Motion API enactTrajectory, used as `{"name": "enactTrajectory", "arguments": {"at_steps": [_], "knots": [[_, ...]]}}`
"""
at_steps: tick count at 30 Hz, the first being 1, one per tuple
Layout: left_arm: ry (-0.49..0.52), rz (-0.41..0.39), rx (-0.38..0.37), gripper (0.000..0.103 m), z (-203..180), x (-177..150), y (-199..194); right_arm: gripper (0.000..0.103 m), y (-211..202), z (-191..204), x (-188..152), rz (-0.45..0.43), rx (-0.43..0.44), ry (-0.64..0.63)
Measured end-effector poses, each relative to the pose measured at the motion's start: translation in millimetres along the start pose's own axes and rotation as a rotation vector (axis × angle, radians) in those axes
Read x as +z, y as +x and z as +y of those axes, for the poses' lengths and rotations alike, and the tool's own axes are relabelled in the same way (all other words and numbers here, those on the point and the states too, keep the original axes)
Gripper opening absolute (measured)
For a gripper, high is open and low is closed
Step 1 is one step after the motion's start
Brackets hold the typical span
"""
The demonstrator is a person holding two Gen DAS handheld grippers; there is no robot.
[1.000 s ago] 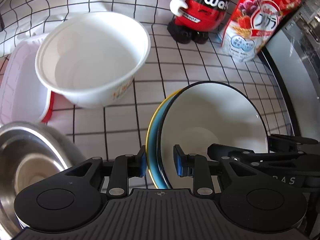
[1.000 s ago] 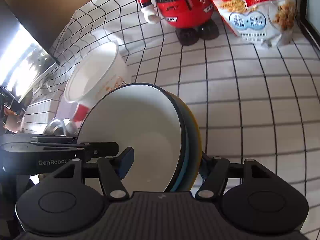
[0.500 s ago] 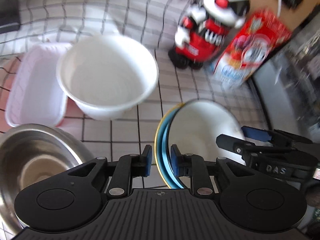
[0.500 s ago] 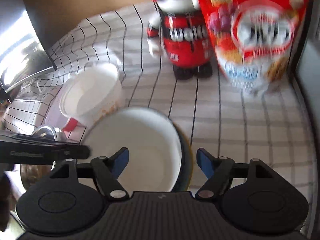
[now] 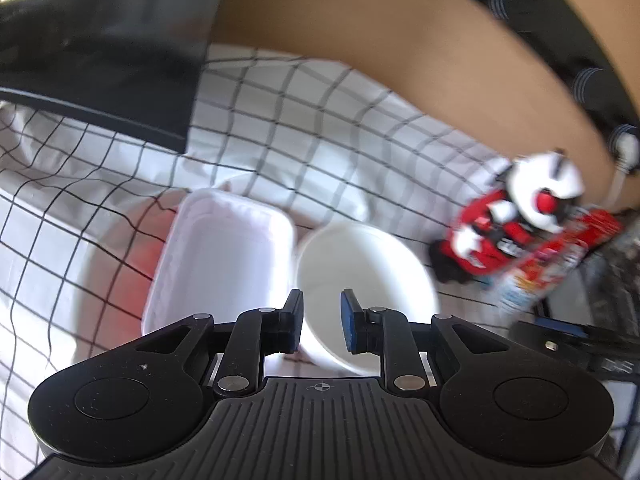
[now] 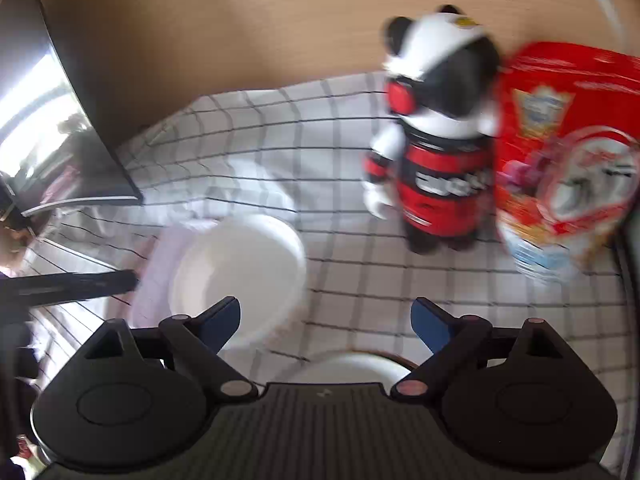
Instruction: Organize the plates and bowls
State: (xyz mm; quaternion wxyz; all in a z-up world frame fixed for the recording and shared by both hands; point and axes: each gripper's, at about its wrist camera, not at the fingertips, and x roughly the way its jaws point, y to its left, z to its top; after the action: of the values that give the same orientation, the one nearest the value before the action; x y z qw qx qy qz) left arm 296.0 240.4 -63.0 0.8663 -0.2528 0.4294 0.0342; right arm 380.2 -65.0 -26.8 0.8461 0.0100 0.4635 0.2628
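A white plate (image 6: 344, 366) with a dark rim shows just below my right gripper (image 6: 326, 308), whose jaws are opening wide with nothing between the pads. My left gripper (image 5: 322, 320) stands over the table with only a narrow gap between its blue pads and nothing in that gap. Beyond its fingertips sits a white round bowl (image 5: 364, 280), which the right wrist view shows left of centre (image 6: 240, 268). A pale rectangular container (image 5: 224, 256) lies beside the bowl. The left gripper's arm (image 6: 72, 284) crosses the left edge of the right wrist view.
Both views are blurred. A red, black and white toy figure (image 6: 436, 160) and a red cereal bag (image 6: 568, 160) stand at the back right on the checked cloth (image 6: 360, 280). A dark screen (image 5: 100, 60) stands at the back left. A red-and-white dish (image 5: 116, 264) lies under the container.
The left gripper closed on the stacked plates' rim, then swung up and away; the plates have left its view. The right gripper opened wider and rose off the plates.
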Motion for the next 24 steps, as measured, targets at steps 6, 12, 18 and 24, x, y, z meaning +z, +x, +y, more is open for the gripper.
{"name": "enactTrajectory", "arguments": {"at_steps": [6,12,18,24], "knots": [[-0.042,0.117,0.054,0.022,15.5,13.5,50.7,0.091,58.2,8.4,14.8,0.108,0.037,0.062],[-0.029,0.182,0.077,0.022,12.5,12.9,83.8,0.075,112.2,6.1,12.0,0.232,0.018,0.172],[0.005,0.205,0.068,0.025,0.1,14.2,86.9,0.047,130.8,16.2,6.7,0.294,0.057,0.165],[0.065,0.152,0.013,0.025,-27.5,13.0,42.9,0.047,78.9,19.7,15.2,0.149,0.054,0.084]]}}
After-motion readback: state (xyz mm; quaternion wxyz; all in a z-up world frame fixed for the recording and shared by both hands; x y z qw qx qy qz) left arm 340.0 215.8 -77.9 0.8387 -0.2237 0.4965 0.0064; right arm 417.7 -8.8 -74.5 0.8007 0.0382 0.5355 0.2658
